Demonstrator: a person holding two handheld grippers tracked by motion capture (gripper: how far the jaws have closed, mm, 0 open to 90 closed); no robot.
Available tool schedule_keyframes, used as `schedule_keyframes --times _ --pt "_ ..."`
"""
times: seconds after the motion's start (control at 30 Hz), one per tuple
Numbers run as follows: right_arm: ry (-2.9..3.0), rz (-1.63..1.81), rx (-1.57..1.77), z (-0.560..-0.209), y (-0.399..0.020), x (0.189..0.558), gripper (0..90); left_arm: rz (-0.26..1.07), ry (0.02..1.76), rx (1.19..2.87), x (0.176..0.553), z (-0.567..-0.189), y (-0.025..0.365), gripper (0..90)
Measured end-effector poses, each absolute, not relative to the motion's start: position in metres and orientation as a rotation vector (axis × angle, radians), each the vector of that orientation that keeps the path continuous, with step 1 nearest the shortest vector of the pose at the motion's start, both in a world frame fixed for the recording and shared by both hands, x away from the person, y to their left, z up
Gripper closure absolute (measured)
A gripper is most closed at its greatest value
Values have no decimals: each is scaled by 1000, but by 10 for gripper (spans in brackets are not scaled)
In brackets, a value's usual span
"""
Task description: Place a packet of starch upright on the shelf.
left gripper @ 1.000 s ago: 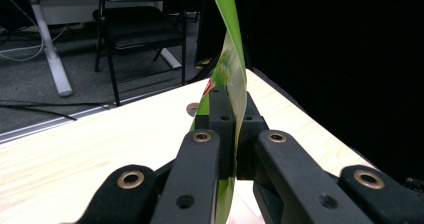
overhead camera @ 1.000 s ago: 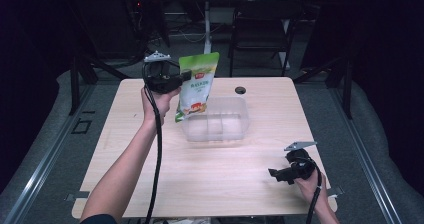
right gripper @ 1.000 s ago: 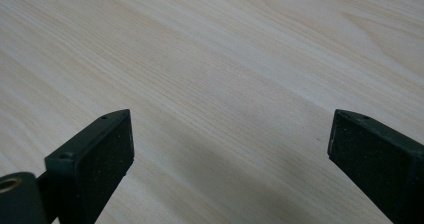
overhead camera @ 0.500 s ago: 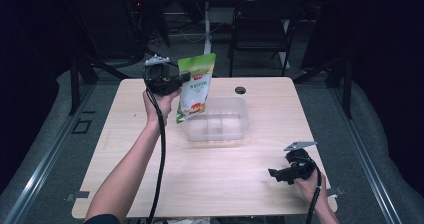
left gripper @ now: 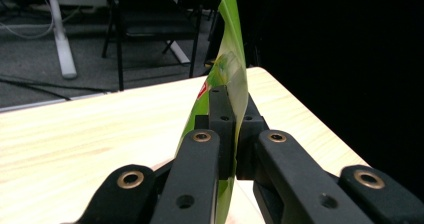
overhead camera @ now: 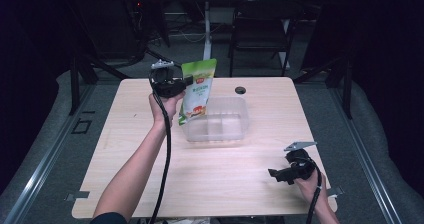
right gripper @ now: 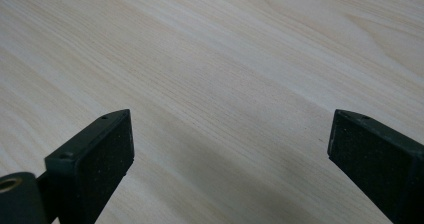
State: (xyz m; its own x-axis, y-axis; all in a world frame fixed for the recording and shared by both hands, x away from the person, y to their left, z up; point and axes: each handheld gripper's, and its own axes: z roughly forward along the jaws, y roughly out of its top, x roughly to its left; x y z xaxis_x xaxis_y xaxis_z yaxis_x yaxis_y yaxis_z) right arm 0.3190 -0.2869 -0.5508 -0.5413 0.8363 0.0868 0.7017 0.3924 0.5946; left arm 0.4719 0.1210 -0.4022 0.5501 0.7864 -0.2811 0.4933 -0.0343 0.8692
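The left gripper (overhead camera: 181,86) is clamped on the green snack pouch (overhead camera: 197,90), which hangs at its right above the clear plastic container (overhead camera: 216,120)'s left end

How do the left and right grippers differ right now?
The left gripper is shut on the green pouch; the right gripper is open with nothing between its jaws. The left is raised by the clear tub; the right sits low over the table. Each is held in one hand.
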Motion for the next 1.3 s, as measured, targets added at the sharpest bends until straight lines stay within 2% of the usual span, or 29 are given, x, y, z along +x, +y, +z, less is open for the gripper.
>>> schedule_keyframes --times 0.27,0.47,0.63,0.77,0.83,0.93,1.03,1.2,1.3 --pt "2424 886 1365 -552 -286 319 41 279 1105 1640 477 -417 123 894" --pt "2429 886 1367 -552 -287 319 41 274 1113 1706 476 -431 121 883" --pt "2424 882 1365 -552 -286 319 41 259 1106 1696 472 -442 130 865" --pt "2425 877 1366 -552 -286 319 41 302 1065 1784 467 -438 130 788" --pt "2432 876 1365 -552 -286 319 40 302 1048 1821 468 -436 130 702" --pt "2440 871 1357 -552 -285 319 40 298 1057 1849 472 -433 129 518" --pt "2437 874 1362 -552 -286 319 41 299 1056 1857 478 -432 127 418" --pt "2426 881 1370 -552 -286 319 41 271 1078 1850 495 -429 124 378" --pt "2430 875 1367 -553 -286 319 40 304 1092 1880 501 -429 118 423"
